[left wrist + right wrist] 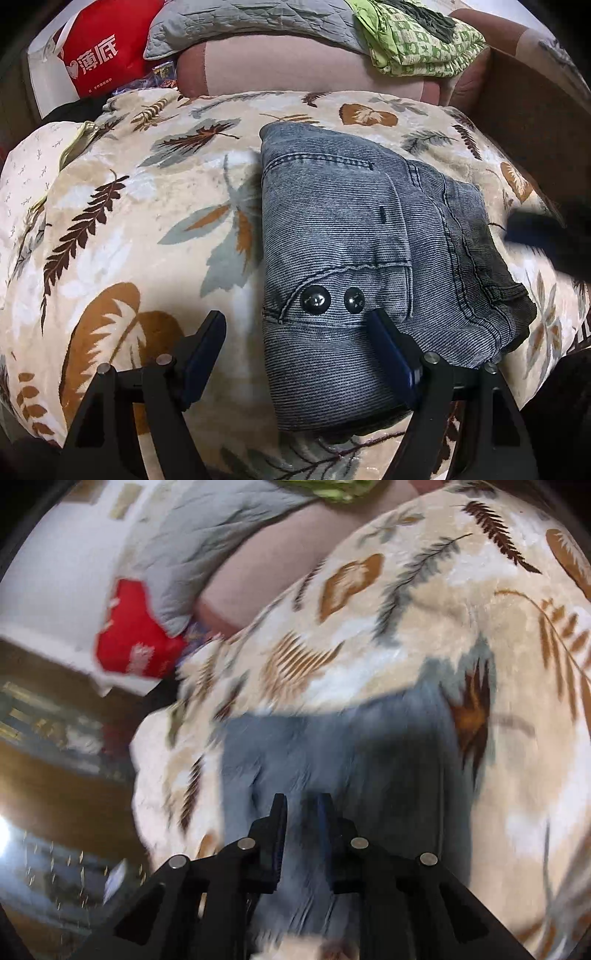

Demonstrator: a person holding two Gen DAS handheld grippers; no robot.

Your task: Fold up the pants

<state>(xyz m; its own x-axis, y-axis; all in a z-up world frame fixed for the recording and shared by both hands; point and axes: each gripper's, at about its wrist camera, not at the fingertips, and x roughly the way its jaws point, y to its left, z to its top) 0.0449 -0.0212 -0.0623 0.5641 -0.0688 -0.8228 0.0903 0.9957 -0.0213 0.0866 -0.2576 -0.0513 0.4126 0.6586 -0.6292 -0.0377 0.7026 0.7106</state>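
The faded blue-grey denim pants (pixel 354 236) look close to finished: from where things lie I'd judge the main folds are made, since they sit as a compact, several-layer rectangle with only the waistband end on top, and what may be left is a last squaring-up or nothing at all. Two dark metal buttons (pixel 330 300) show near the front edge of the bundle, a stitched pocket seam curves beside them, and darker under-layers stick out a little along the bundle's right side, so the stack is not perfectly even. The bundle rests on a cream plush blanket printed with brown and grey feathers (pixel 147 206), which covers what seems to be a bed or sofa seat; the pants lie right of the blanket's middle, nearer its right edge than its left. The left claw (pixel 297 334) hangs just over the near edge of the bundle with its fingers wide apart, one over bare blanket, the other over the denim, gripping nothing. The right claw (pixel 301 812) shows in a badly smeared view, over the denim (pixel 332 760); its fingers stand close with a narrow gap, and I cannot tell whether cloth is pinched there. Beyond the blanket's far edge sit a pink cushion (pixel 280 70), a grey quilted cover (pixel 240 22), a green patterned cloth (pixel 417 44) and a red bag with white lettering (pixel 107 48).
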